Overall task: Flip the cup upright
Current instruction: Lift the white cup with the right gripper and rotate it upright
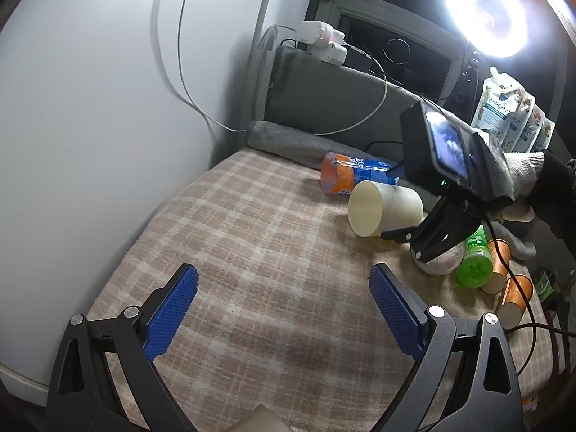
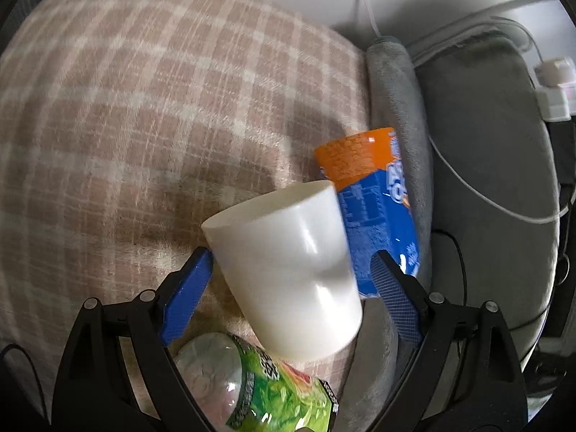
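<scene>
A white cup lies on its side on the checked blanket, mouth toward the upper left. It also shows in the left wrist view, mouth facing the camera. My right gripper is open with its blue fingers either side of the cup's body; whether they touch it I cannot tell. In the left wrist view the right gripper reaches in from the right, held by a gloved hand. My left gripper is open and empty above the blanket, well short of the cup.
An orange and blue can lies just behind the cup against a rolled grey towel. A green-labelled bottle lies below the cup. Orange tubes lie at the right. A ring light, cables and pouches are behind.
</scene>
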Demonstrator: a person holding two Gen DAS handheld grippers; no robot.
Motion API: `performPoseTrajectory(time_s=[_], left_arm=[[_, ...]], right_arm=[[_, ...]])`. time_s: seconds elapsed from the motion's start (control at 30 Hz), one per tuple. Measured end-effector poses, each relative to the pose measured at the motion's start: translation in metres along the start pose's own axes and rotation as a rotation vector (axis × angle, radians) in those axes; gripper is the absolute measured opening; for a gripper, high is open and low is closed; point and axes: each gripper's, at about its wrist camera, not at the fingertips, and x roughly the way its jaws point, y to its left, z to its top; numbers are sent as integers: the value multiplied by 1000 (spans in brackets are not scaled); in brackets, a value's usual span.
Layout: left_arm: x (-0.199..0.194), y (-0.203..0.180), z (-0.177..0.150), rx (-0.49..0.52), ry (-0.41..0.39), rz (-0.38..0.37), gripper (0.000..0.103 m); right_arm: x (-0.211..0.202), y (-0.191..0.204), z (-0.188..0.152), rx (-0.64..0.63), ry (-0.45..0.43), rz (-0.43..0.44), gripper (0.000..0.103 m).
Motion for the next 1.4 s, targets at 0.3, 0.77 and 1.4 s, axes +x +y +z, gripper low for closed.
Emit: performPoseTrajectory(time_s=[0.3, 0.77, 1.4], left_arm=[[0, 1, 1, 1, -2, 8, 96], [-9, 3, 3, 9, -24, 12, 96], [-37, -16, 6, 96, -81, 3, 96]], right_arm=[[17, 3, 4, -18, 7, -35, 83], [-36, -10, 12, 148, -175, -43, 81], [-143, 16, -48, 619, -470, 182, 80]])
